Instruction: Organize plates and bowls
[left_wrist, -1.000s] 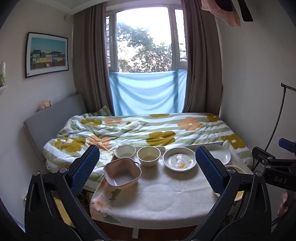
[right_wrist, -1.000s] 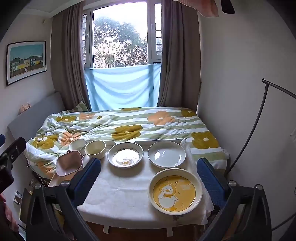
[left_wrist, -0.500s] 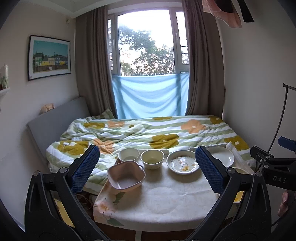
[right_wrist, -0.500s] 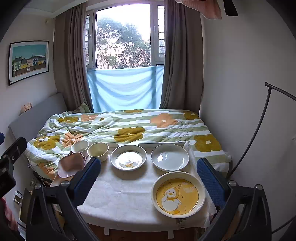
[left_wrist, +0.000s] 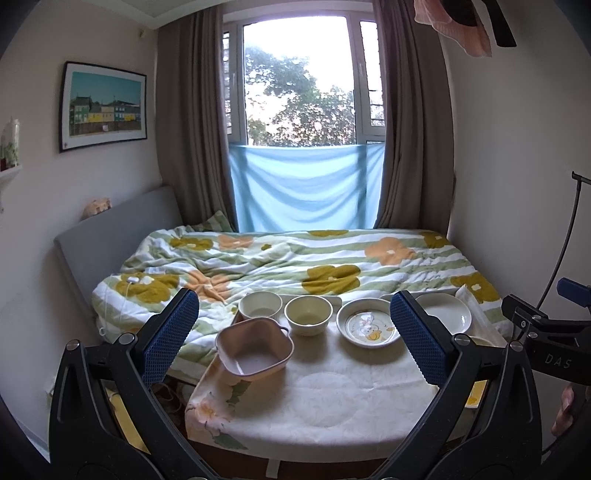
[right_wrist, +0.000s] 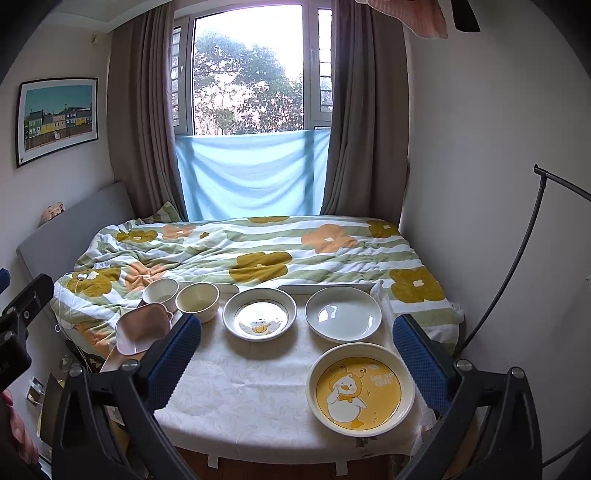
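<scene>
On a small table with a white cloth (left_wrist: 325, 391) stand a pink square bowl (left_wrist: 255, 350), a white bowl (left_wrist: 260, 304), a cream bowl (left_wrist: 308, 314), a deep duck-print plate (left_wrist: 369, 326) and a plain white plate (left_wrist: 448, 317). The right wrist view shows them too: pink bowl (right_wrist: 142, 326), duck plate (right_wrist: 259, 319), white plate (right_wrist: 343, 313), plus a large yellow duck plate (right_wrist: 360, 389) at the near right. My left gripper (left_wrist: 293, 339) is open and empty, held back from the table. My right gripper (right_wrist: 297, 365) is open and empty above the near edge.
A bed with a flowered quilt (left_wrist: 295, 258) lies directly behind the table. A grey headboard (left_wrist: 110, 229) is at left, a wall at right with a thin black stand (right_wrist: 517, 258). The pink bowl overhangs the table's left edge.
Both grippers have risen and tilted slightly, so the table sits lower in both views. No dish has moved.
</scene>
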